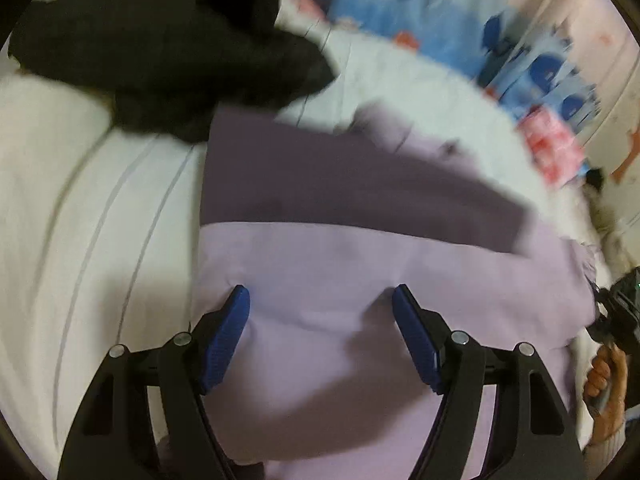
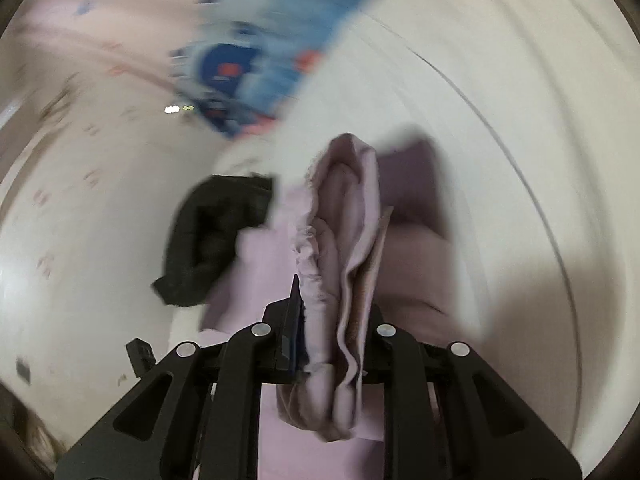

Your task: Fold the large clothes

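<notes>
Bunched between the closed fingers of the right gripper (image 2: 328, 320), a gathered edge of the lilac garment (image 1: 360, 280) is held, probably so it can be carried over as a fold. The left gripper (image 1: 322, 300) is spread wide, empty, over the flat panel. Beyond it, the folded band runs crosswise on the bed (image 1: 80, 220), beside a black garment (image 1: 160, 48).

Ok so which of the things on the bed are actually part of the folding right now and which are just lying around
Part of the job:
- lilac garment, spread on the white bedsheet
- right tool, shut on a bunched edge of it
- left tool, open over it

Just lying about:
- black garment, in a heap beside the lilac one
- blue patterned bedding
</notes>
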A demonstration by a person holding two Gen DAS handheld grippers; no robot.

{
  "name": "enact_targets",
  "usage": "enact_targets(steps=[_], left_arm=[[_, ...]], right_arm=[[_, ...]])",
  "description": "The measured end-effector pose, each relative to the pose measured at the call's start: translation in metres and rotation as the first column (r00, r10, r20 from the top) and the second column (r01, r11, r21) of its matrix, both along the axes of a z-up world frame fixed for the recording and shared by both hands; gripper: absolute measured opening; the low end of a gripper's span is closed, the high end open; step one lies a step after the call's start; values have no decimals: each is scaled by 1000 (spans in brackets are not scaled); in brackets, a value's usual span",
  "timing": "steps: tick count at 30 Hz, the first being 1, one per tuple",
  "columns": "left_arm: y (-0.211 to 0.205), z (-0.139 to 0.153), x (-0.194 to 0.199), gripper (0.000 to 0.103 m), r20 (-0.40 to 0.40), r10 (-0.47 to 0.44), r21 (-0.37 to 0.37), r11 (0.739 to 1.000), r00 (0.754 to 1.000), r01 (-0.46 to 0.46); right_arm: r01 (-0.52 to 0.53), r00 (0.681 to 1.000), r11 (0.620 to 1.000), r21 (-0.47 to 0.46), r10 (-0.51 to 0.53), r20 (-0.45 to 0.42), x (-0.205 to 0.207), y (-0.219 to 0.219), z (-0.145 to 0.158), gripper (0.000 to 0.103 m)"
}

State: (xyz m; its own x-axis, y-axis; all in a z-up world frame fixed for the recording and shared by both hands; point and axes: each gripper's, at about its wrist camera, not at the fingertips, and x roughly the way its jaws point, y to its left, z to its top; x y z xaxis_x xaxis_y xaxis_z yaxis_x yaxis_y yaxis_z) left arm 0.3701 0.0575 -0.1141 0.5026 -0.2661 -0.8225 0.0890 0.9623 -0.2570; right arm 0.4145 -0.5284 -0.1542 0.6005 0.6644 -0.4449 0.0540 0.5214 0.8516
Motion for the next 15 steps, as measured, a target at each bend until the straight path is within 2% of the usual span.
enact_targets(steps=[2,4,5,6,8,10,12,13,15], left_arm=[[3,-2,-3,71,5,3,-5,1000,1000,-3],[5,9,-8,71,8,8,6,1000,1000,-8],[5,20,-12,71,26,0,16,1000,1000,0],[4,31,-14,71,55,-11,22,1000,998,9],[3,56,-20,71,120,-25,23,999,992,22],[1,77,-25,78,178,-33,8,999,984,32],[-6,88,-23,81,212,-43,16,999,976,41],[-10,89,-19,81,217,-57,22,998,975,53],[-18,83,-12,81,213,-77,42,997,974,70]], right_arm=[[-3,1000,1000,21,3,-2,-7,-4,-6,18],[-13,1000,1000,4,13,-8,-11,-8,2,22],[-6,1000,1000,-11,6,-12,-14,-12,10,27],[16,1000,999,-38,-17,-13,-20,-18,19,36],[99,995,988,-118,-97,24,-34,-30,43,45],[170,982,962,-214,-148,114,-49,-35,74,48],[136,974,953,-270,-79,213,-52,-17,106,53],[82,973,943,-323,-6,230,-47,3,116,55],[-14,976,915,-404,100,193,-32,34,111,60]])
